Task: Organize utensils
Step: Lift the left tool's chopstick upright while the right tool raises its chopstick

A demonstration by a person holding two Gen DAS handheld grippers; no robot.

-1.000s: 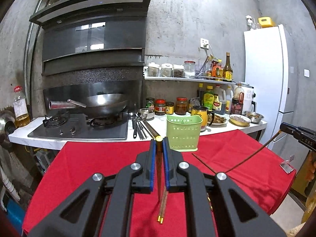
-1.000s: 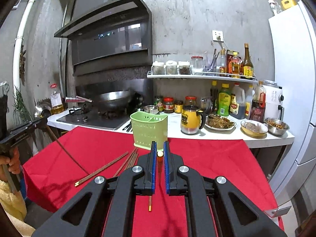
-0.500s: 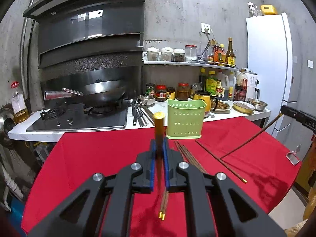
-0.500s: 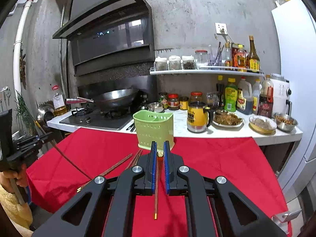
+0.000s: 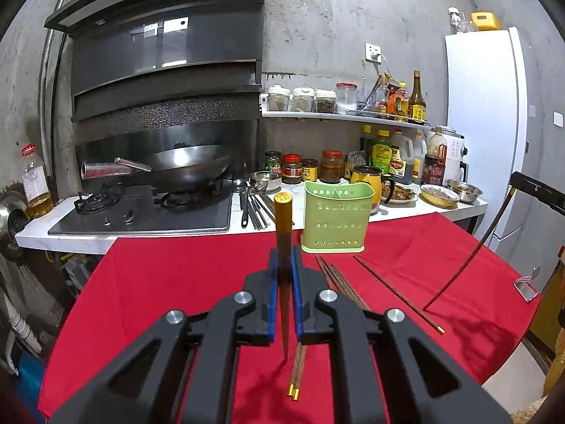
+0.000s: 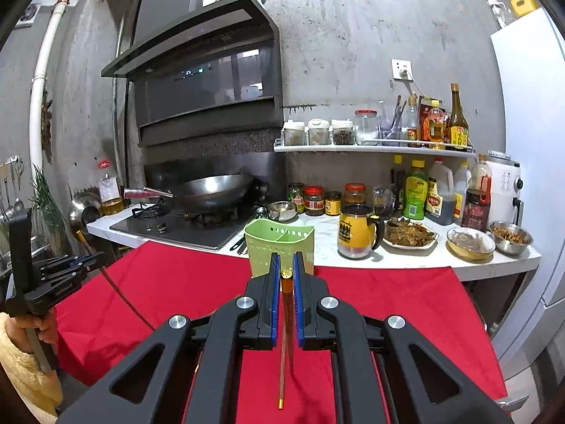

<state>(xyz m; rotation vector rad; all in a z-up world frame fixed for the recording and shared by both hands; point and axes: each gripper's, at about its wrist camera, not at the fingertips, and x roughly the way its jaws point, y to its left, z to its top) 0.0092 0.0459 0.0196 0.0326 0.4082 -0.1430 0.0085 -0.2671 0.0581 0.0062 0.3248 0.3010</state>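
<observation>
My left gripper is shut on a brown chopstick held upright, gold cap up, above the red tablecloth. My right gripper is shut on another chopstick, also held tip down; it shows from the left wrist view at the right. A green utensil holder stands at the table's far edge, just right of the left gripper and straight ahead of the right one. Several loose chopsticks lie on the cloth in front of the holder.
Behind the table is a white counter with a gas stove and wok, metal utensils, jars, bottles, a yellow mug and food dishes. A white fridge stands at the right.
Both grippers have lifted and tilted their chopsticks more upright. The right gripper has moved closer to the green holder. The left chopstick's cap now stands higher in view.
</observation>
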